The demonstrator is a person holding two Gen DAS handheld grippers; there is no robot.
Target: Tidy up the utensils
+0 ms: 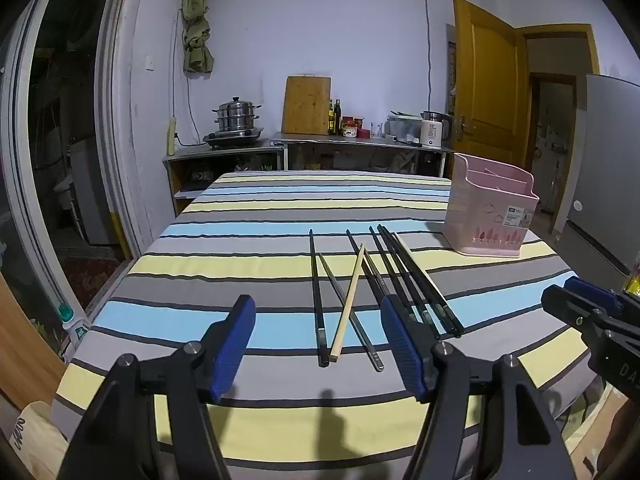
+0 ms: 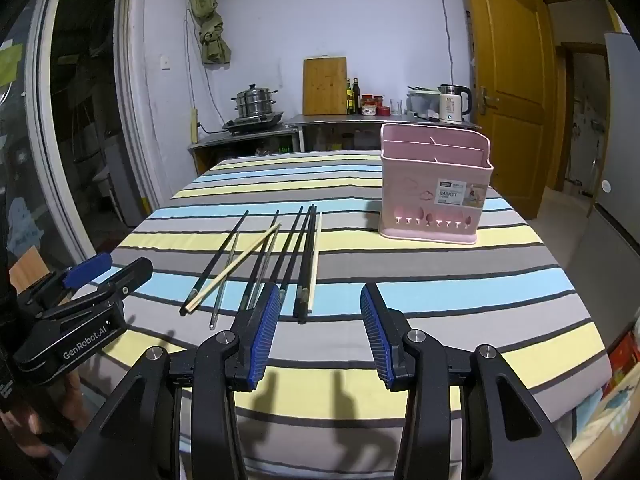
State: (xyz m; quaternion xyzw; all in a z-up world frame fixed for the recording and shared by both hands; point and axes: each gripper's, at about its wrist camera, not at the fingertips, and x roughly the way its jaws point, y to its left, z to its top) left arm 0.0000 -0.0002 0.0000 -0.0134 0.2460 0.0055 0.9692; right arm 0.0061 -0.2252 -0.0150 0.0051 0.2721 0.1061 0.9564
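Several chopsticks lie side by side on the striped tablecloth: black ones [image 1: 316, 300] [image 2: 308, 256], a pale wooden one [image 1: 349, 300] [image 2: 236, 266] crossing them, and metal ones [image 1: 352, 312]. A pink utensil basket [image 1: 490, 212] [image 2: 434, 188] with compartments stands upright at the far right of them, nothing showing above its rim. My left gripper [image 1: 320, 344] is open above the near table edge, in front of the chopsticks' near ends. My right gripper [image 2: 320, 328] is open and empty, just to the right of the chopsticks' near ends.
The table [image 1: 280, 208] fills the middle. Behind it stands a steel counter [image 1: 360, 142] with a steamer pot [image 1: 236, 118], a cutting board [image 1: 306, 104], bottles and a kettle [image 1: 434, 128]. A wooden door [image 2: 508, 92] is open at the right.
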